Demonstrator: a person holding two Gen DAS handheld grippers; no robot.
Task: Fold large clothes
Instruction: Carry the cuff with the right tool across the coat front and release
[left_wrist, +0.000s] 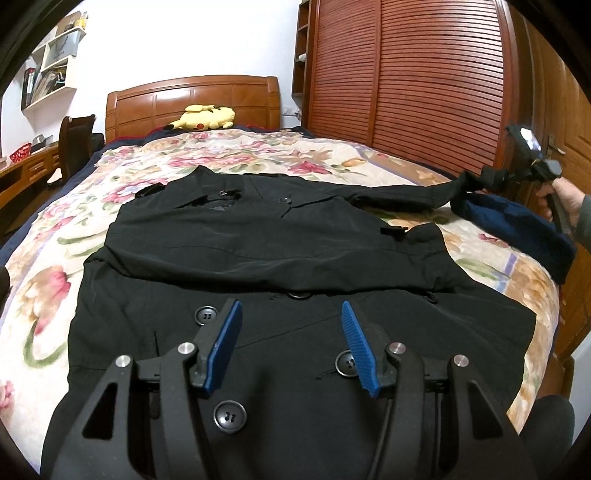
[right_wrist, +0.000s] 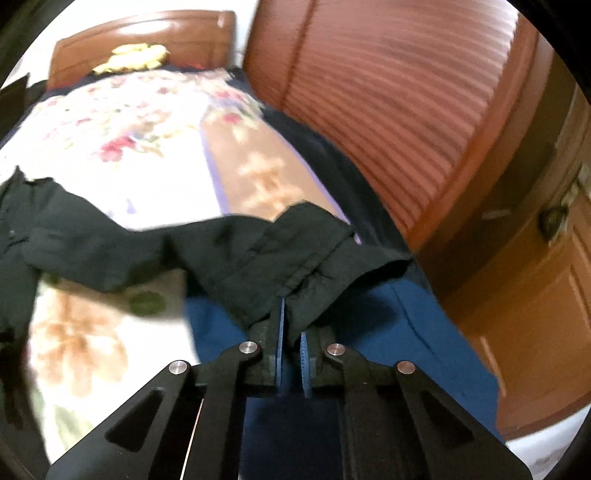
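A black button-front coat (left_wrist: 280, 258) lies spread on the floral bed cover, its left sleeve folded across the chest. My left gripper (left_wrist: 291, 314) is open and empty, hovering just above the coat's lower front near its buttons. My right gripper (right_wrist: 291, 321) is shut on the cuff of the coat's right sleeve (right_wrist: 258, 251) and holds it stretched out to the right, over the bed's right edge. In the left wrist view the right gripper (left_wrist: 491, 177) shows at the far right with the sleeve (left_wrist: 406, 195) taut.
The bed (left_wrist: 332, 155) has a wooden headboard with a yellow plush toy (left_wrist: 205, 118) at the pillow end. A dark blue sheet (right_wrist: 388, 332) hangs off the bed's right side. A slatted wooden wardrobe (left_wrist: 406, 74) stands close on the right. A chair and desk stand at the left.
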